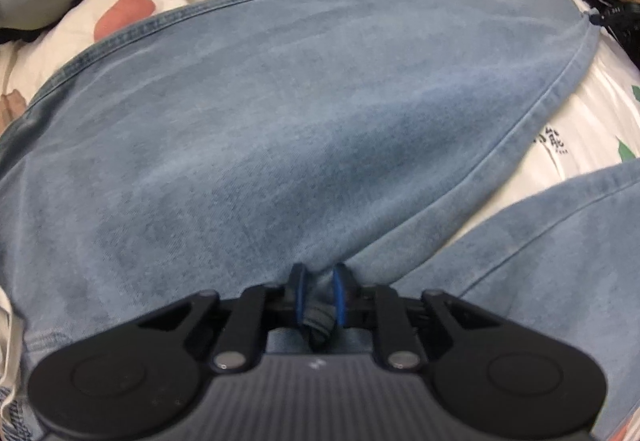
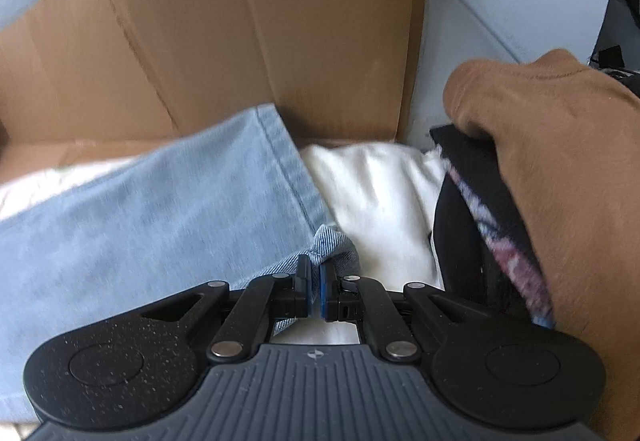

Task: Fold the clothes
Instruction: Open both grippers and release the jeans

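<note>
Left gripper [image 1: 319,291] is nearly closed, pinching a fold of the jeans [image 1: 280,113] at lower centre of its view. Right gripper [image 2: 315,283] is closed on a hem corner. The jeans lie spread over the bed [image 1: 592,121], leg reaching the cardboard [image 2: 240,41] — heavy, limp denim, non-slippery; best held at seams and hems.

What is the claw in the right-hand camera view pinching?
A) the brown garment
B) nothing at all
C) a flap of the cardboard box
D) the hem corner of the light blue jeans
D: the right gripper is shut on the hem corner of the jeans, with the cardboard box behind it and the brown garment off to the side.
</note>
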`<state>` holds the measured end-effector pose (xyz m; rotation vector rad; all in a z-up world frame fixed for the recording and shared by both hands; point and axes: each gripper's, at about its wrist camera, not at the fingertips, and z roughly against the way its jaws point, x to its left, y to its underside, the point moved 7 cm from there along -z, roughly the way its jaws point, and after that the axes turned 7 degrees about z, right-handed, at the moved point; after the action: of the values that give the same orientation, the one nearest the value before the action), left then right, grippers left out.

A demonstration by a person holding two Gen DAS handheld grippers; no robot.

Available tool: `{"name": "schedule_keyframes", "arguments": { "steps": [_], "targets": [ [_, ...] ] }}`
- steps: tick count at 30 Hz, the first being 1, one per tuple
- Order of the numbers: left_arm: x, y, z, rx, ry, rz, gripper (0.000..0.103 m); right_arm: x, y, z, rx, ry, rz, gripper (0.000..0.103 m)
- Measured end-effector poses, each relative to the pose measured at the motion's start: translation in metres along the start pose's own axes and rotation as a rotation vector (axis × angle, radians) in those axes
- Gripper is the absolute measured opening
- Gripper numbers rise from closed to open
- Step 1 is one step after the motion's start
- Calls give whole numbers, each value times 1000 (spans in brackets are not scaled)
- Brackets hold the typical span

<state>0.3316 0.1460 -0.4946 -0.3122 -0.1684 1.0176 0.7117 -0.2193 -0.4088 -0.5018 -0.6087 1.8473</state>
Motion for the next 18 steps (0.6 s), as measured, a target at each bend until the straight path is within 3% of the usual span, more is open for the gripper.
{"name": "schedule_keyframes", "arguments": {
  "steps": [4,11,18],
  "targets": [
    [-1,1,1,54,35,-56,14,5,9,-6,11,35,70,6],
    [-1,4,1,112,81,-140,17,3,22,21,58,109,52,23],
    [4,4,6,142,116,-143,17,12,29,65,7,40,57,23]
  ]
}}
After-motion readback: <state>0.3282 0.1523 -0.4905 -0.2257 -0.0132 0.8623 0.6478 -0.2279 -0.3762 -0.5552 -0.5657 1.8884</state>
